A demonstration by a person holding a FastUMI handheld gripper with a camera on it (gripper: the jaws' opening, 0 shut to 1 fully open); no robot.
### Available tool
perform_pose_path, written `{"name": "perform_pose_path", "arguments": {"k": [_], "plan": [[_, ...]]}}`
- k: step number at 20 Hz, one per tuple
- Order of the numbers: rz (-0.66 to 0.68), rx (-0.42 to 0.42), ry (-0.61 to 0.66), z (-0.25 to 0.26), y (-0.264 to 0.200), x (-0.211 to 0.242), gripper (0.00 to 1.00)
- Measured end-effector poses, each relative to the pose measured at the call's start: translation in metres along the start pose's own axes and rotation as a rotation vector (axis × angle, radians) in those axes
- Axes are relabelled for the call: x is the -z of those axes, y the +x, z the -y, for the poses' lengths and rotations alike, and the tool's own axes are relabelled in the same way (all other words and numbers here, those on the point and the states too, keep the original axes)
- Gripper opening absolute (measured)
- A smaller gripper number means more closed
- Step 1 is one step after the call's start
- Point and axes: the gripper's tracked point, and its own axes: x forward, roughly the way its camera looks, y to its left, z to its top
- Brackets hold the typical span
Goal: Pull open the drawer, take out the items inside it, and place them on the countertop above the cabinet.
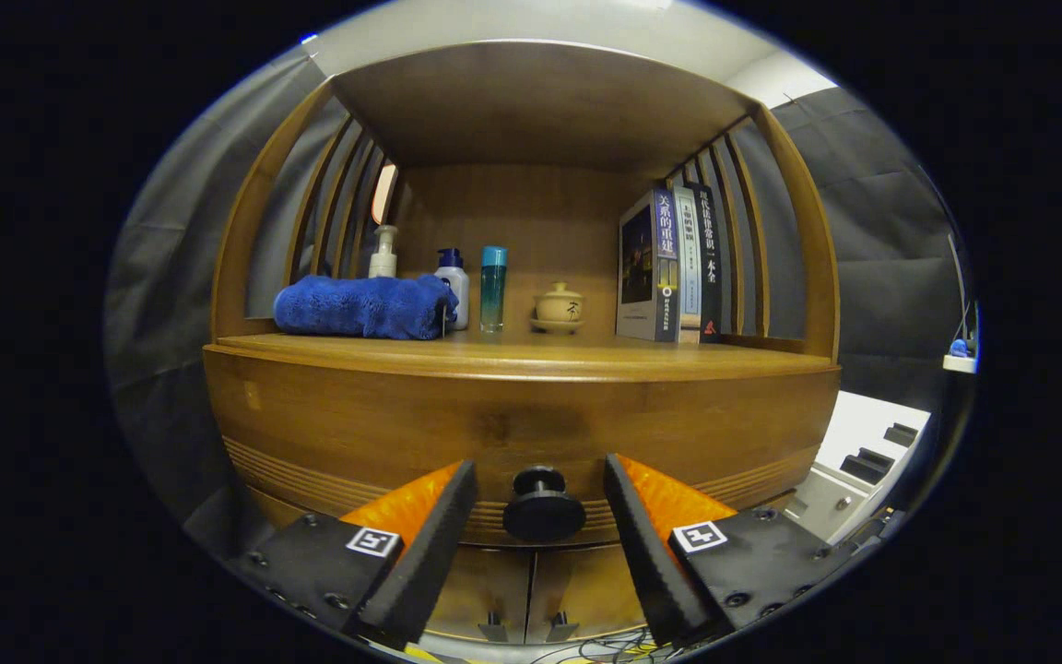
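A wooden cabinet faces me, its drawer front (402,433) closed under the countertop (531,355). A round black knob (544,506) sticks out of the drawer's lower middle. My gripper (540,480) is open, its orange-and-black fingers (430,535) standing either side of the knob without touching it. The knob sits right between the fingertips. The inside of the drawer is hidden.
On the countertop stand a folded blue towel (365,306), a pump bottle (384,252), a white bottle with a blue cap (453,286), a teal bottle (493,288), a small lidded pot (559,307) and upright books (669,266). A white device (863,456) sits to the right. Cabinet doors (531,590) lie below.
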Motion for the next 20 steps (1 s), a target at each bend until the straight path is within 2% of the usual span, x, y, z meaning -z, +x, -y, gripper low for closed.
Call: {"name": "perform_pose_path", "arguments": {"k": [4,6,10,14,20], "plan": [[0.005,-0.021,-0.015,-0.002,0.003,0.002,0.69],[0.012,-0.005,-0.031,0.005,0.003,0.003,0.60],[0.010,-0.003,0.010,0.003,0.003,0.003,0.42],[0.015,-0.018,0.025,0.002,-0.001,0.004,0.37],[0.014,-0.019,0.030,0.004,-0.035,0.004,0.36]]}}
